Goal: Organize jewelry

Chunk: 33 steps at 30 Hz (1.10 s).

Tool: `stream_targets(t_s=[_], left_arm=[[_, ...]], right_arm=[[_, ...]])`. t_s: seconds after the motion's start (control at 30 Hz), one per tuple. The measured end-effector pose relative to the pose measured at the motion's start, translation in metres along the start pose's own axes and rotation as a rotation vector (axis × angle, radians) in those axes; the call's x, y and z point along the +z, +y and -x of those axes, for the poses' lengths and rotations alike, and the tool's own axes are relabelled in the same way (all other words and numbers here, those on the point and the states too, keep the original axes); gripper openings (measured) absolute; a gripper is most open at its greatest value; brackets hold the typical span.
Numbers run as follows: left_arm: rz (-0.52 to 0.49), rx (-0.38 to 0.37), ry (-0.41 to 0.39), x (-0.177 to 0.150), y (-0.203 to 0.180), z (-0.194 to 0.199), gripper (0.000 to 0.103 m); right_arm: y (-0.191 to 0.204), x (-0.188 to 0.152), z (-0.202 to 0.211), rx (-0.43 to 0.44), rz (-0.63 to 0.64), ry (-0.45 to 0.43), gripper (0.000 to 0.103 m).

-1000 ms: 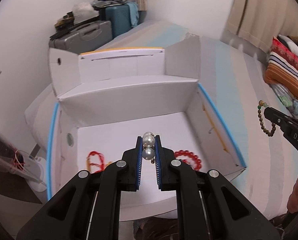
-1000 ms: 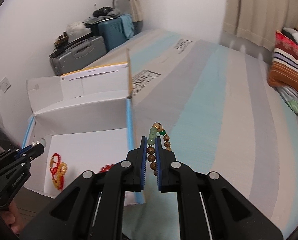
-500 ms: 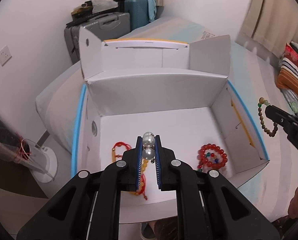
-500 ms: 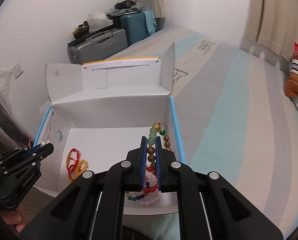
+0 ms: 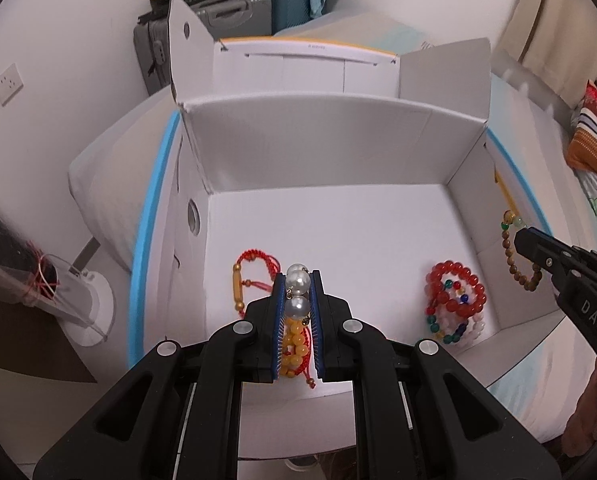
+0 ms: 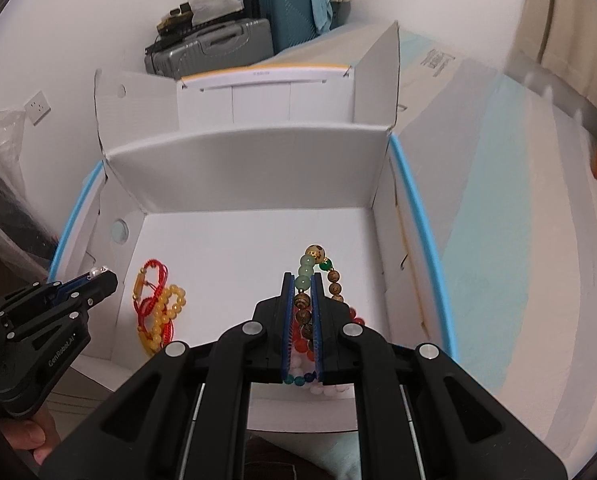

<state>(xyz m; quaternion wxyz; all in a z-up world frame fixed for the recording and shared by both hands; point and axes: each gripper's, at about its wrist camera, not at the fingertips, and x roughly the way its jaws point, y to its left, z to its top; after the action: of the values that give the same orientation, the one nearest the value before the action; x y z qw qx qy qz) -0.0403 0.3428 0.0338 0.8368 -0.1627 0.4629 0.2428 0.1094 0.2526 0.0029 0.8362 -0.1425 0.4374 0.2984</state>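
Box (image 5: 338, 152), pearl earring (image 5: 297, 294) lengthwise along gripper (image 5: 297, 280)

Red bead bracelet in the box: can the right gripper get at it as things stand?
Probably not yet. The right gripper is above the red bead bracelet with the box open-topped, but its jaws are shut on the wooden bead bracelet.

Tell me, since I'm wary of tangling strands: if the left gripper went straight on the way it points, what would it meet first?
Probably the yellow-and-red bracelets on the box floor, right beneath the left gripper and its pearl piece; depth is unclear.
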Motion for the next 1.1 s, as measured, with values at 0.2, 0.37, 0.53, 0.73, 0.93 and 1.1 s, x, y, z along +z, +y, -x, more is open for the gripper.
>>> stream_targets(t_s=[0.2,0.37,0.53,0.73,0.93,1.1], left_arm=[[0.007,0.009,0.048,-0.007,0.005,-0.016,0.011],[0.011,0.015,0.08,-0.011,0.006,-0.025,0.011],[0.018,0.01,0.092,-0.013,0.006,-0.03,0.012],[0.049,0.005,0.075,-0.014,0.01,-0.022,0.031],[0.043,-0.002,-0.06,-0.021,0.008,0.021,0.075],[0.052,-0.015,-0.145,-0.039,0.005,0.054,0.094]], right_arm=[[0.003,-0.01,-0.019,0.002,-0.004,0.051,0.007],[0.005,-0.016,-0.031,0.001,-0.004,0.088,0.007],[0.007,-0.02,-0.036,-0.012,0.0,0.097,0.009],[0.006,-0.019,-0.026,-0.016,-0.002,0.064,0.054],[0.008,-0.023,0.017,-0.02,0.029,-0.08,0.083],[0.007,-0.039,0.055,-0.025,0.03,-0.174,0.094]])
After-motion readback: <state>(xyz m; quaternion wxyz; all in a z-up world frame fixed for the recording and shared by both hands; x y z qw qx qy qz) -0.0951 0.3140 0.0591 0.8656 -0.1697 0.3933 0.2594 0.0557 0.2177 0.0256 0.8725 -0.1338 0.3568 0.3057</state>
